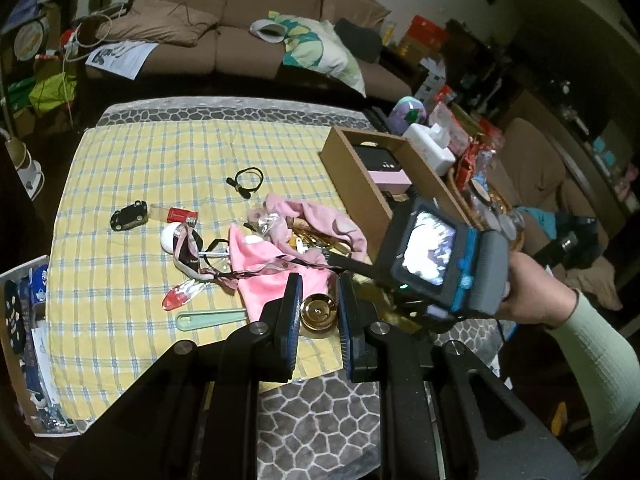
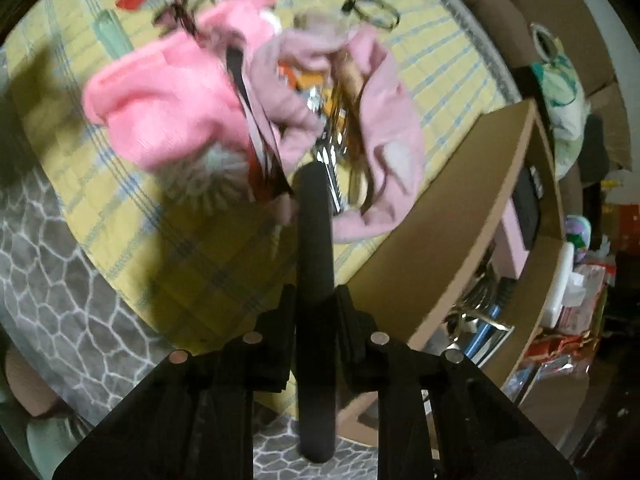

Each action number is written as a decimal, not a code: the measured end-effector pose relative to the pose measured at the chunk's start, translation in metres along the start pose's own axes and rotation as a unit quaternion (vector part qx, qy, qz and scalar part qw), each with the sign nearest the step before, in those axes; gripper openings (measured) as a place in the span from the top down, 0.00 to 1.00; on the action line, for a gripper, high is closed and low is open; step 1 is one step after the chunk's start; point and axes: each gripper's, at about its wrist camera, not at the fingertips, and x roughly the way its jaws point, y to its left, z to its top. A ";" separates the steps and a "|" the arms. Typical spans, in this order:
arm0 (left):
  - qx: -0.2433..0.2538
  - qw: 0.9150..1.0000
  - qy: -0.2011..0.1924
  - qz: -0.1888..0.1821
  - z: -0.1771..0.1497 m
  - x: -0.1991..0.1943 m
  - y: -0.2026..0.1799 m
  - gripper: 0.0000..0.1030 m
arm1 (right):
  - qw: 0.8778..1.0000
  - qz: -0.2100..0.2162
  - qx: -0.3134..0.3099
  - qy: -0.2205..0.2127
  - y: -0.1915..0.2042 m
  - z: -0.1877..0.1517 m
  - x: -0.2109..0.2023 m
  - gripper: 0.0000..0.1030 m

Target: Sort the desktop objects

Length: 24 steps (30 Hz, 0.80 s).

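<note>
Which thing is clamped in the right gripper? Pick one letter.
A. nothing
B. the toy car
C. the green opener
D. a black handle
D: in the right wrist view the right gripper is shut on a black handle that runs out between its pads toward the pink cloth.

A brown sofa (image 1: 240, 20) with a patterned pillow (image 1: 320, 48) behind.
</note>
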 end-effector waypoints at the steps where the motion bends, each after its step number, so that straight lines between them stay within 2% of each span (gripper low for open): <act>1: -0.001 1.000 0.000 0.000 0.000 0.000 -0.001 0.85 | 1.000 0.006 0.009 -0.010 -0.003 -0.001 -0.006 0.82; 4: -0.001 1.000 -0.001 0.002 0.000 -0.002 -0.006 0.85 | 0.996 0.036 0.055 -0.053 -0.020 -0.011 -0.035 0.82; 7: 0.002 1.000 0.001 0.001 0.002 -0.001 -0.017 0.85 | 0.986 0.076 0.107 -0.100 -0.043 -0.029 -0.067 0.82; 11: 0.014 1.000 0.005 -0.001 0.008 0.007 -0.046 0.85 | 0.966 0.113 0.177 -0.151 -0.069 -0.059 -0.104 0.82; 14: 0.028 1.000 0.009 -0.006 0.014 0.017 -0.074 0.85 | 0.951 0.117 0.225 -0.178 -0.097 -0.088 -0.118 0.82; 20: 0.055 0.998 0.019 -0.022 0.029 0.049 -0.136 0.85 | 0.927 0.100 0.303 -0.196 -0.147 -0.152 -0.112 0.82; 24: 0.063 0.997 0.031 -0.033 0.038 0.078 -0.167 0.85 | 0.903 0.103 0.362 -0.208 -0.177 -0.188 -0.087 0.82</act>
